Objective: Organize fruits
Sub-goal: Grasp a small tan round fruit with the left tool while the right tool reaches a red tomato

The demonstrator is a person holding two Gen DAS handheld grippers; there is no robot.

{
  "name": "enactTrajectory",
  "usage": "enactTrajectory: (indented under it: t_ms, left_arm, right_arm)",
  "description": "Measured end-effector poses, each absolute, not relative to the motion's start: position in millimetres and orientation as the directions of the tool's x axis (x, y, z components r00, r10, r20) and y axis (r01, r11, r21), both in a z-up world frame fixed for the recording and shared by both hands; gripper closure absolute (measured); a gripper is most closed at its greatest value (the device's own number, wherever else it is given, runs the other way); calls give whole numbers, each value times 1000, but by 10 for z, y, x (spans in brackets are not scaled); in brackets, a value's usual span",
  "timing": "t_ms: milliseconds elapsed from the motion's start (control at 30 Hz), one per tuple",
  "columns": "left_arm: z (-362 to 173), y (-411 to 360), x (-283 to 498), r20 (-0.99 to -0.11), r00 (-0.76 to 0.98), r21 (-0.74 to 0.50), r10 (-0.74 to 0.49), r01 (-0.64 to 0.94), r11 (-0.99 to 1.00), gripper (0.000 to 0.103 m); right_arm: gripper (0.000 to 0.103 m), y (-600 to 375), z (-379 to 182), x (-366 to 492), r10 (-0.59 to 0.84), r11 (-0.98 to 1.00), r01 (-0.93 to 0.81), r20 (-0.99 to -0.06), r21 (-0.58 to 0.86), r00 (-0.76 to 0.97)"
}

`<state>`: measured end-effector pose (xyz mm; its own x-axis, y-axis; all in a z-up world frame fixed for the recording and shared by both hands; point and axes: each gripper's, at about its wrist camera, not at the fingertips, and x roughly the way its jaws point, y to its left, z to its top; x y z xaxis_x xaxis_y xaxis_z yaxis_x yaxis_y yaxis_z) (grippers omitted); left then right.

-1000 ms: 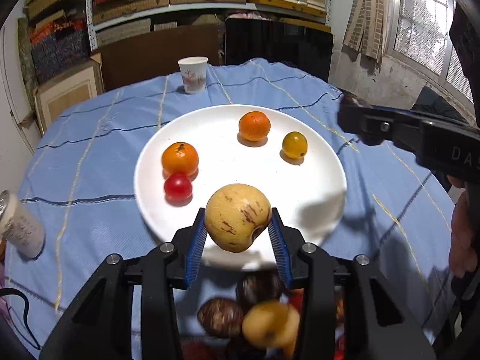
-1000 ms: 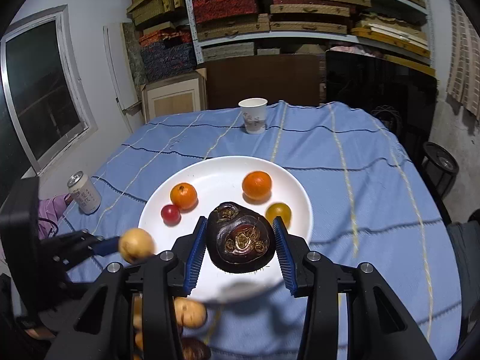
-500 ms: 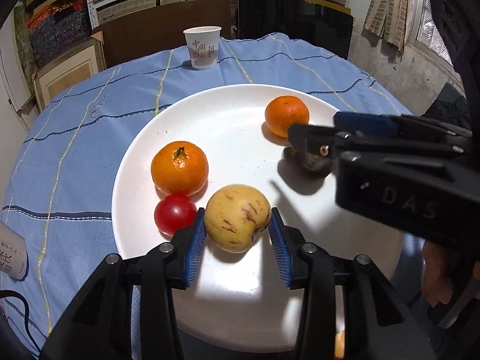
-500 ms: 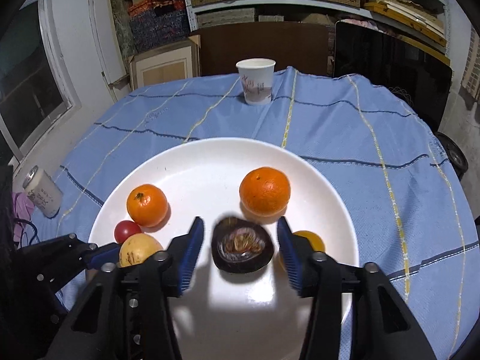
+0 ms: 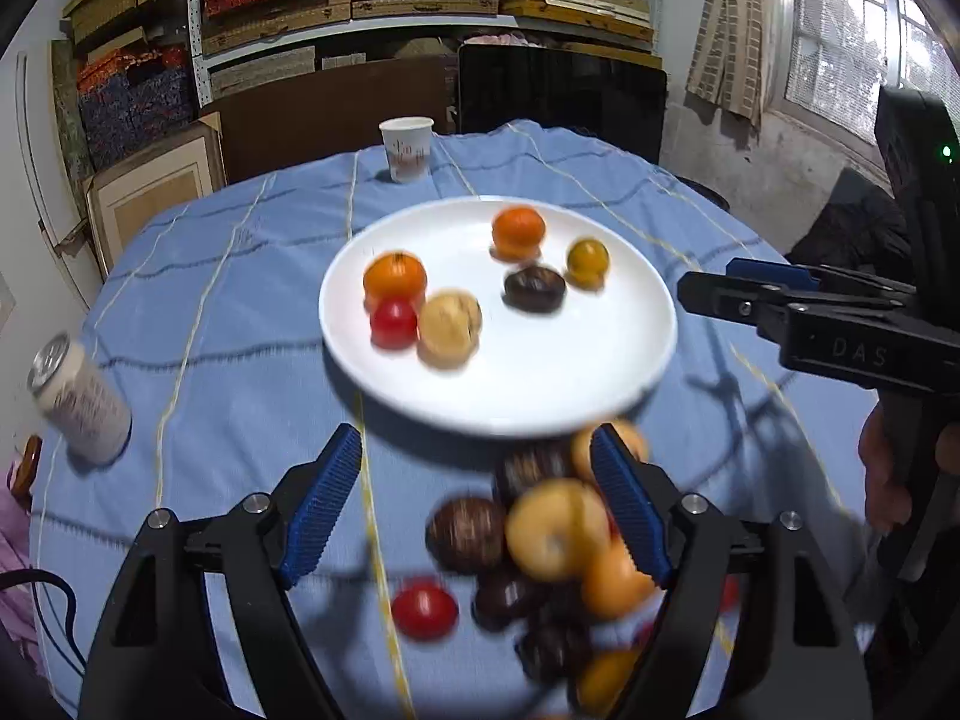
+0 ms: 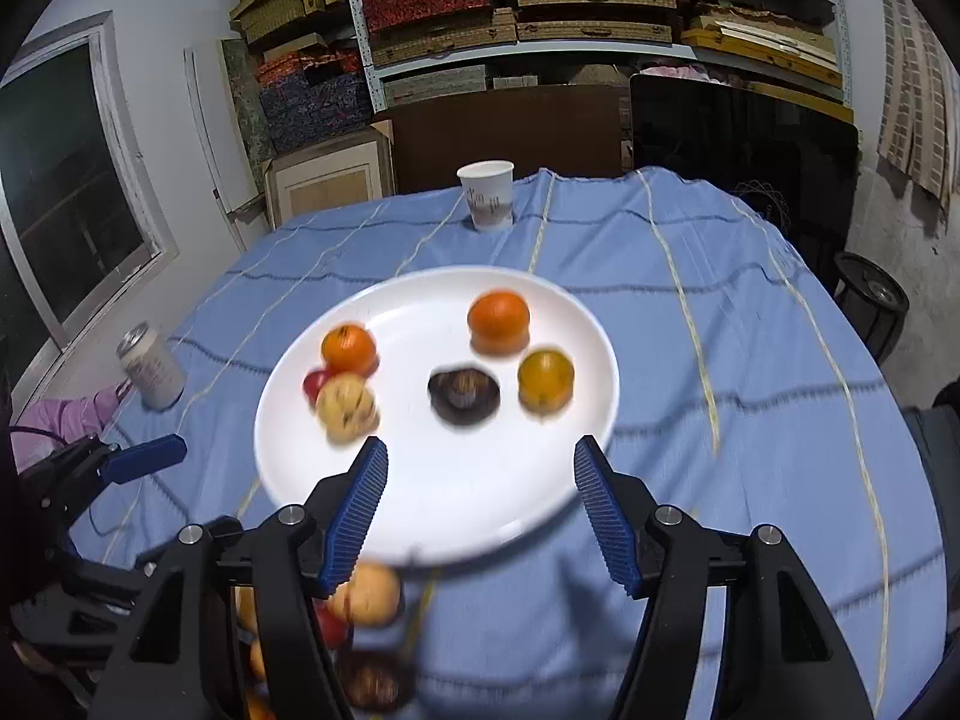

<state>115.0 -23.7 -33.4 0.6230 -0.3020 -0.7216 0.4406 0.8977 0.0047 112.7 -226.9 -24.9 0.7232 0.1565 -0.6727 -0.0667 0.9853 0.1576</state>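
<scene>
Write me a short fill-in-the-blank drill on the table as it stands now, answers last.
1. The white plate holds ___ fruits.
2. The paper cup stands on the ___ tablecloth.
3. The dark fruit lies on the plate between the speckled yellow fruit and the ___ one.
4. The can stands ___ the plate.

Answers: six; blue; yellow-green; off

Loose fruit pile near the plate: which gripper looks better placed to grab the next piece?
Probably the left gripper: its jaws are opening, empty, right over the loose fruit pile. The right gripper hangs over the plate.
</scene>
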Motion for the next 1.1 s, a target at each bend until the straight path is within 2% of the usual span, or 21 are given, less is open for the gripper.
enactTrajectory:
  t_ms: [267, 600, 633, 700, 800, 933, 1100]
  left_arm:
    - [-629, 80, 349, -753, 592, 39, -286, 474, 880, 27]
    - [-838, -8, 145, -781, 564, 68, -267, 502, 862, 28]
    - [-854, -30, 132, -784, 561, 73, -266, 509, 858, 32]
    - [-906, -63, 134, -797, 545, 82, -259, 524, 848, 57]
    - [-941, -50, 159, -789, 547, 64, -279, 525, 849, 76]
    - [-958, -52, 127, -764, 581, 82, -281, 519, 851, 76]
    - [-878, 130, 176, -724, 608, 3, -324, 473, 881, 76]
  right_arm:
    - [38, -2195, -498, 368, 162, 984, -61, -685, 170, 711]
    - [38, -2106, -440, 69, 159, 985, -66, -672, 162, 724]
    - [38, -2112, -439, 52, 157, 985, -63, -672, 161, 724]
    - [38, -2132, -446, 43, 149, 986, -55, -674, 159, 723]
    - [38, -2153, -482, 46, 145, 986, -45, -682, 163, 717]
    - [38, -2125, -547, 76, 165, 983, -60, -695, 174, 700]
    - [39, -1973, -644, 114, 193, 981, -120, -726, 151, 660]
